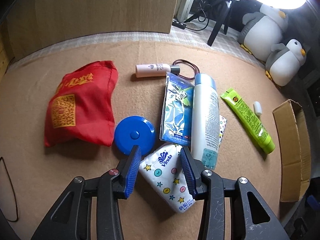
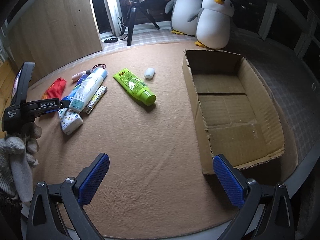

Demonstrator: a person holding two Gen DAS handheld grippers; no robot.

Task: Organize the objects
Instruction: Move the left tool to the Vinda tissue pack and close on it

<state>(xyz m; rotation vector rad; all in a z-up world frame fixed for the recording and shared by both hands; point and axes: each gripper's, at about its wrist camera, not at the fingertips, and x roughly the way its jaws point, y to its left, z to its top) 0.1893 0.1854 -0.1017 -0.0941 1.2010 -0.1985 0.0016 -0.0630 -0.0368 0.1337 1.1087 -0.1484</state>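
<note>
A white tissue pack (image 1: 166,176) printed with stars and buttons lies on the tan carpet. My left gripper (image 1: 161,156) points down over it, and both blue pads press on its sides. The right wrist view shows the same pack (image 2: 70,121) at the left, below the left tool's black body (image 2: 30,108), which a gloved hand (image 2: 18,160) holds. My right gripper (image 2: 161,164) hangs open over bare carpet with nothing between its fingers. An open cardboard box (image 2: 200,108) with nothing in it sits just to its right.
Around the pack lie a red pouch (image 1: 80,104), a blue round case (image 1: 135,134), a blue patterned packet (image 1: 177,110), a white spray bottle (image 1: 206,118), a pink bottle (image 1: 154,70), a green tube (image 1: 248,120) and a small white cap (image 1: 258,108). Two plush penguins (image 2: 212,24) and a tripod (image 2: 132,20) stand behind.
</note>
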